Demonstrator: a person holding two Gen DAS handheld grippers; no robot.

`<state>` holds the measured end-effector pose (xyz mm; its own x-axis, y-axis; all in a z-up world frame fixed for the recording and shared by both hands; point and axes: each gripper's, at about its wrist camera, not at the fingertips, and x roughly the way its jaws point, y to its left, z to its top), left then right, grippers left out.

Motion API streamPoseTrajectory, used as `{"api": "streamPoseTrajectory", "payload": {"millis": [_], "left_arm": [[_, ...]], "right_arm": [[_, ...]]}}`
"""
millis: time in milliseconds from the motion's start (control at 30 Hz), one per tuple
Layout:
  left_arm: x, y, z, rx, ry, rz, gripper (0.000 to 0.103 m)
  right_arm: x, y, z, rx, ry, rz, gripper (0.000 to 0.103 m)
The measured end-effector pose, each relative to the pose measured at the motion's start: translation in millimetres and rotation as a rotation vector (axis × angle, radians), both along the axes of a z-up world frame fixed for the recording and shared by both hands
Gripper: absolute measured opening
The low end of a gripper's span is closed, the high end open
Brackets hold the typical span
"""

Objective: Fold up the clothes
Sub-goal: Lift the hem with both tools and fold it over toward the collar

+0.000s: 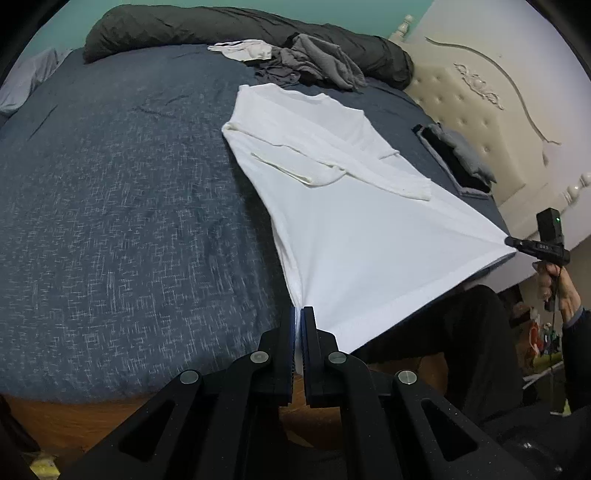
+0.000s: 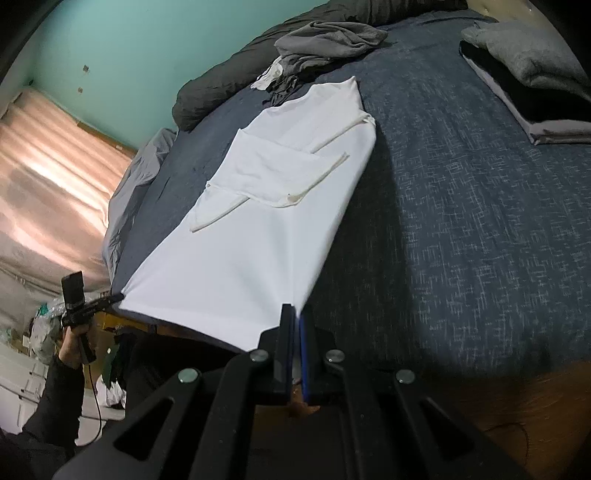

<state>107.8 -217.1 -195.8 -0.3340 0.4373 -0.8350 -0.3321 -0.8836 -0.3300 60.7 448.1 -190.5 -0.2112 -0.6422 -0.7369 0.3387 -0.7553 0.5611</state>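
Observation:
A white long-sleeved shirt (image 1: 340, 206) (image 2: 251, 258) lies stretched along the blue bed cover (image 1: 110, 184), both sleeves folded across its body. My left gripper (image 1: 298, 312) is shut on one corner of the hem at the near bed edge. My right gripper (image 2: 298, 312) is shut on the other hem corner. Each gripper also shows in the other's view: the right gripper (image 1: 511, 242) at the far right, the left gripper (image 2: 118, 296) at the far left. The hem is pulled taut between them, slightly raised off the bed.
A heap of unfolded grey and white clothes (image 1: 314, 61) (image 2: 325, 40) lies beyond the shirt's collar, against a rolled dark duvet (image 1: 221, 26). A folded stack of dark and grey garments (image 1: 458, 155) (image 2: 528, 81) sits near the cream headboard (image 1: 480, 110). A person's hand (image 1: 554, 284) holds the right gripper.

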Motion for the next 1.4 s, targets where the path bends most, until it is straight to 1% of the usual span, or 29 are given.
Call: {"api": "streamPoseTrajectory", "payload": {"millis": [167,333,433,633,767,900,1000,1133,1300,1400], "left_arm": [[19,-1,18,0.003,0.025,-0.029,0.003],[24,-6,26,-0.004,0.034,-0.033,0.003],[19,-6,22,-0.003,0.029,-0.021,0.003],[8,1,18,-0.006,0.019,-0.028,0.003],[-6,1,19,0.004,0.019,-0.015,0.003],[-32,2,20,0.011,0.019,0.005,0.003],[-64,2,23,0.015,0.022,0.023,0.003],[-111,2,27,0.020,0.028,0.045,0.003],[-185,4,38,0.026,0.047,0.070,0.003],[-235,4,40,0.038,0.043,0.095,0.003]], "right_arm": [[11,-1,10,-0.001,0.010,0.025,0.003],[19,1,21,0.004,0.020,0.045,0.003],[23,2,27,0.007,0.027,0.058,0.003],[-2,-7,29,0.010,0.027,0.048,0.003],[-19,-13,30,0.012,0.027,0.042,0.003],[-36,-19,32,0.014,0.028,0.036,0.003],[-49,-24,32,0.016,0.028,0.031,0.003],[-98,-38,45,0.028,0.043,0.022,0.003],[-159,-57,61,0.044,0.061,0.012,0.003],[-202,-69,63,0.061,0.069,0.004,0.003]]}}
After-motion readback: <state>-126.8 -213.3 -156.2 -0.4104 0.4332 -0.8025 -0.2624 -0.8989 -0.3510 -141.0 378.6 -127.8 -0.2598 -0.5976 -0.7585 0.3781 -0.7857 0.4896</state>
